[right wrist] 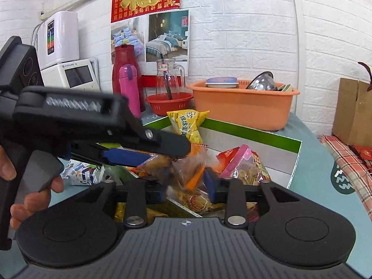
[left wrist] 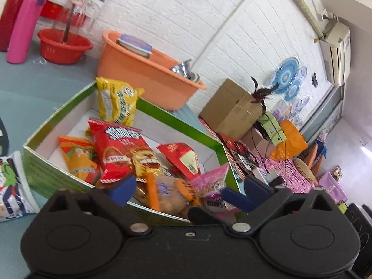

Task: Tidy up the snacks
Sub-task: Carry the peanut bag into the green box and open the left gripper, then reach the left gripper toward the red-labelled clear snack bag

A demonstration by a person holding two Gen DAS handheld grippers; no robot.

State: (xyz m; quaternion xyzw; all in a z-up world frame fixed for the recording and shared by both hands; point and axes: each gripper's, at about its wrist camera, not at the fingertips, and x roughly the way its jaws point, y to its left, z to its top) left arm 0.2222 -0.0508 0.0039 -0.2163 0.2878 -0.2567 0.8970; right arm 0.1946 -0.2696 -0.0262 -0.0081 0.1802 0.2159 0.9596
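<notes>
Both claws are hanging over the near end of a green box (left wrist: 160,114) full of snacks. The left claw (left wrist: 179,193) is spread wide, holding nothing, with its blue fingers (left wrist: 123,189) just above a clear bag of brown snacks (left wrist: 172,197). The right claw (right wrist: 187,182) is sitting with its fingers (right wrist: 209,184) on both sides of the same kind of clear bag (right wrist: 186,174), but the bag is blurry, so I cannot tell if it is squeezing it.

Right beside that bag, a pink bag (left wrist: 214,176) is lying at the near right. A red chip bag (left wrist: 121,151) is leaning in the middle, with an orange bag (left wrist: 79,160) to its left and a small red packet (left wrist: 183,158) to its right. A yellow bag (left wrist: 118,102) is standing at the far end of the box.

A white bag (left wrist: 11,186) is lying on the blue table (left wrist: 34,88), left of the box. Far behind, an orange tub (left wrist: 139,69), a red bowl (left wrist: 62,46) and a pink bottle (left wrist: 23,23) are sitting.
</notes>
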